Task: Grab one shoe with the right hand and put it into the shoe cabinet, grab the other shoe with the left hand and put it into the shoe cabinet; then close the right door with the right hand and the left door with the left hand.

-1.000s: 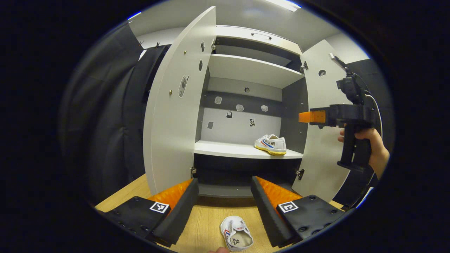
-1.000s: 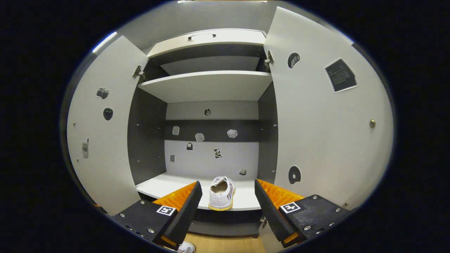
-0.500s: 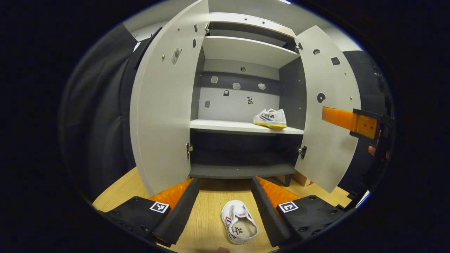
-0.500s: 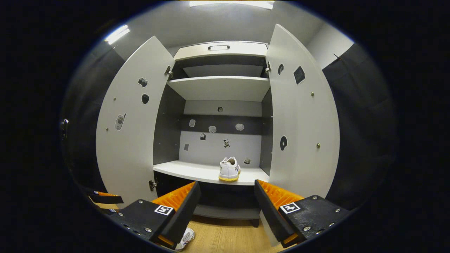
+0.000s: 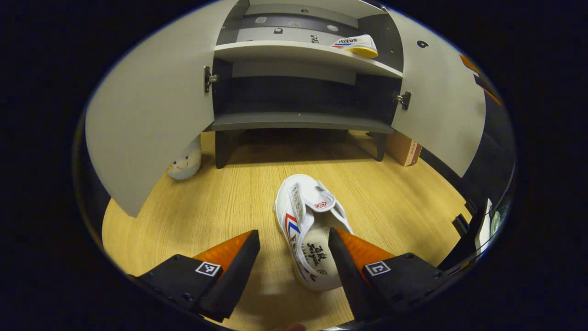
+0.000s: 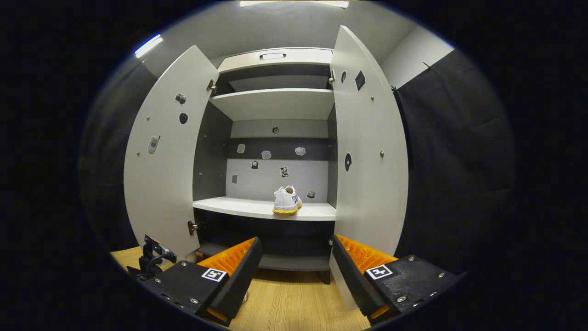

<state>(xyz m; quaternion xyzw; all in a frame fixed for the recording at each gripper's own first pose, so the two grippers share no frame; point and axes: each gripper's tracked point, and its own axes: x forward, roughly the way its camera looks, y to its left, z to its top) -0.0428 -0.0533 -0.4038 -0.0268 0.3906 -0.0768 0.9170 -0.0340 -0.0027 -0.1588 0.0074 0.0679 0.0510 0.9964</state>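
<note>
In the left gripper view the left claw (image 5: 294, 257) gapes wide over the wooden floor (image 5: 220, 202), gripping nothing — its 3 o'clock finger overlaps the heel of a white sneaker (image 5: 308, 230) lying toe-away. At 9 o'clock sits a small plush toy (image 5: 184, 162). In the right gripper view the right claw (image 6: 296, 266) is spread and empty; beyond it, at 12 o'clock, stands the shoe cabinet (image 6: 275, 105), both doors open — the second sneaker (image 6: 286, 201) rests on its middle shelf (image 6: 239, 207).
</note>
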